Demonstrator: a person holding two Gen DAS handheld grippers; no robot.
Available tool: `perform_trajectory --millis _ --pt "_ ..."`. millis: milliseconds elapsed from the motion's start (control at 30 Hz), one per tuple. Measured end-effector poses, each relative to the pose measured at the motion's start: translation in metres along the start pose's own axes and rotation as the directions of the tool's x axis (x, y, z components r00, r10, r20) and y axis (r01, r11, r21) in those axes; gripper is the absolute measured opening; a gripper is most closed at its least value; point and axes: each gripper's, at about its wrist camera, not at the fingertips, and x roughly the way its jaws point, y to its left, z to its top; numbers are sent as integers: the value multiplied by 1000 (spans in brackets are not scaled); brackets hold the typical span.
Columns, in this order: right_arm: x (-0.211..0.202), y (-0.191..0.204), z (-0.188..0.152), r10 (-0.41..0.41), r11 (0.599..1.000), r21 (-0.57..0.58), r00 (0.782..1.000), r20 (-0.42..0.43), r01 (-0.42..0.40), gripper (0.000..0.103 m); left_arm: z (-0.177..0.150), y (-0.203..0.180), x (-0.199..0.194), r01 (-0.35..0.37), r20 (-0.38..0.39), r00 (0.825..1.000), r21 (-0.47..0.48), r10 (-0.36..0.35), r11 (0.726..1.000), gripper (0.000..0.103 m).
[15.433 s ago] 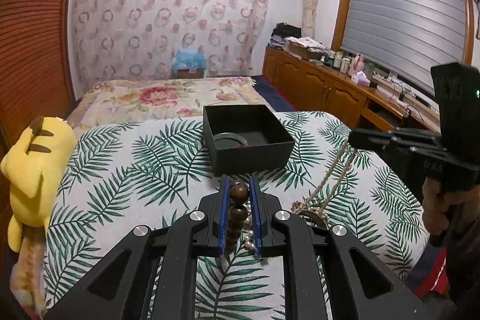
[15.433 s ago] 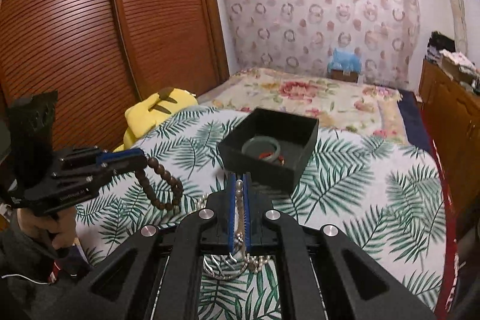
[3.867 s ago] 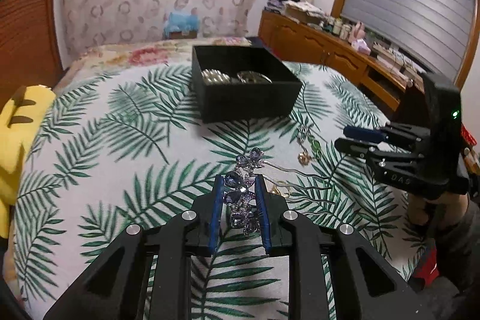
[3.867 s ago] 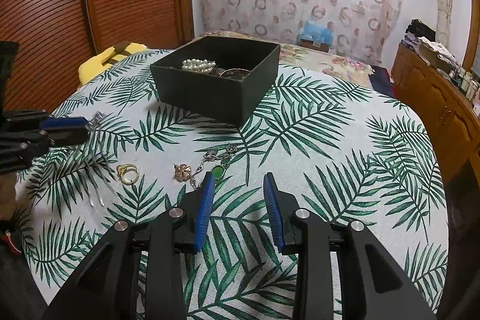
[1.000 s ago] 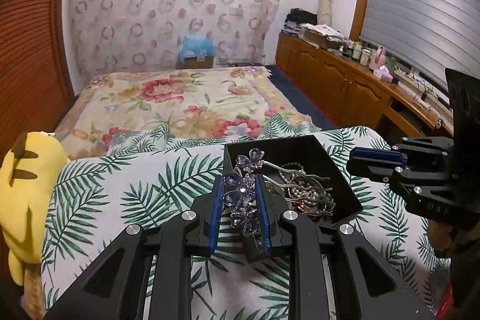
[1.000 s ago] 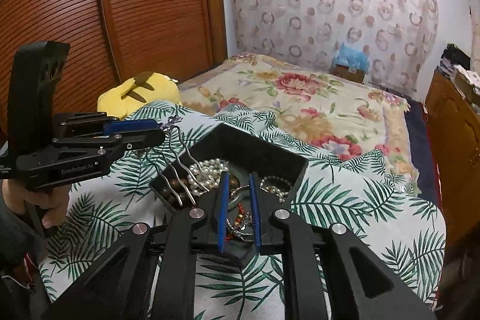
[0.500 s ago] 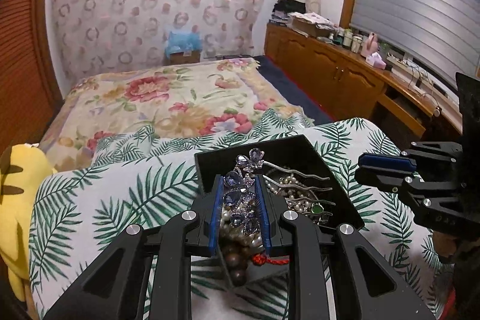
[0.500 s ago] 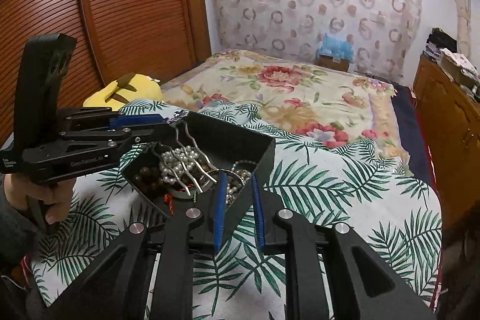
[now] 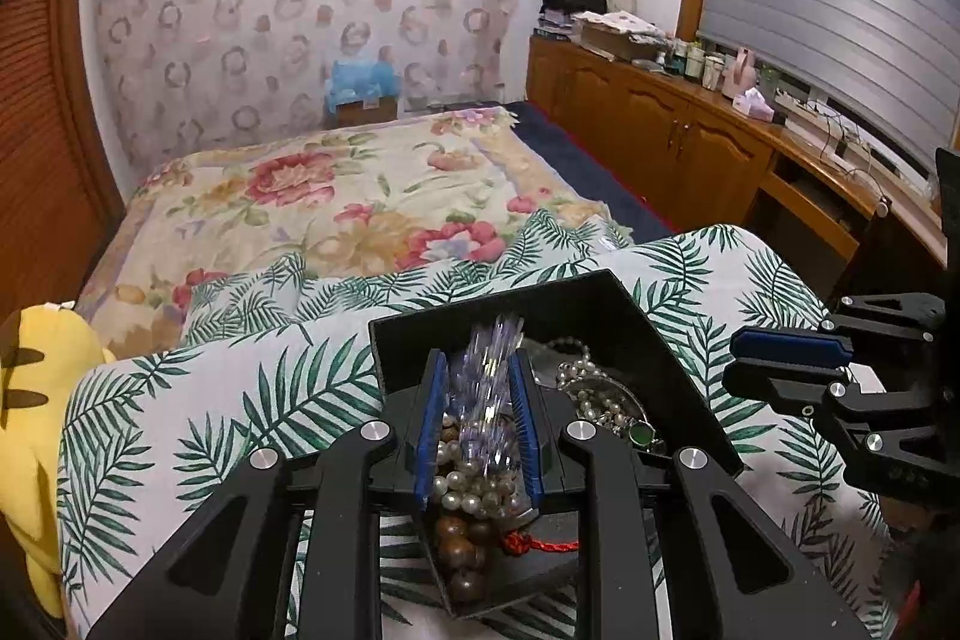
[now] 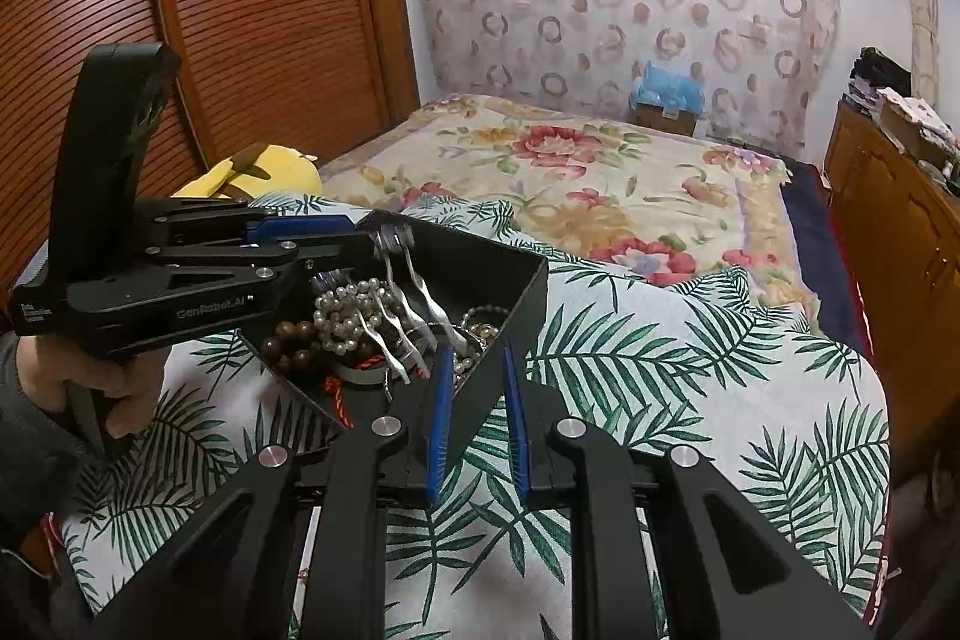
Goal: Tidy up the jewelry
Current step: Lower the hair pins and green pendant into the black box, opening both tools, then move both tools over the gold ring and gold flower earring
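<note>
In the lower middle of the left wrist view, my left gripper [image 9: 477, 361] is clenched on the purple jewelled hair comb [image 9: 486, 388], which shows blurred between the blue pads. Right behind them sits the black box [image 9: 540, 295] on the leaf-print cloth [image 9: 240, 400]. Pearls [image 9: 474, 496] and brown wooden beads [image 9: 462, 550] are heaped in its near corner.

In the right wrist view the comb's silver prongs hang down from the left gripper's tips over the pearls in the box. My right gripper [image 10: 475, 349], at lower centre, is released. Its pads stand slightly apart and grasp nothing, with the box's near corner showing in the gap.

A yellow plush toy [image 9: 36, 400] lies at the left edge, and the floral bedspread [image 9: 336, 196] stretches beyond.
</note>
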Motion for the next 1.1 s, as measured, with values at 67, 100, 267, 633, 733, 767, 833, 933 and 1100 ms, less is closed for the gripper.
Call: perform_trajectory --millis 67,100,267,633,733,767,833,933,1100 --pt "0 1 -1 -2 1000 -2 1000 -1 2 19 -1 0 0 0 -4 1000 3 0 1000 21" --pt "0 1 0 -2 1000 -1 1000 0 2 19 -1 -1 0 0 -4 1000 3 0 1000 21" --pt "-7 3 -5 -7 1000 -2 1000 6 7 19 -5 -2 -6 -1 2 1000 1 1 1000 32" --pt "-33 34 -37 -8 1000 -29 1000 -2 8 31 -48 -7 -49 -8 32 999 -3 8 1000 39" --pt "-37 40 -49 -13 999 -33 1000 -11 13 31 -59 -8 -58 -11 33 999 -6 11 1000 39" --pt "-38 42 -51 -13 999 -34 1000 -14 13 31 -63 -9 -61 -11 33 999 -6 11 1000 40" --pt "-38 46 -60 -18 999 -37 1000 -23 17 31 -71 -10 -67 -14 33 999 -7 14 1000 40" --pt "-37 50 -70 -23 999 -39 999 -42 21 31 -82 -12 -74 -17 34 999 -13 17 1000 41" --pt "-31 57 -83 -20 999 -48 996 -83 16 31 -97 -15 -83 -17 32 999 -19 18 1000 47"
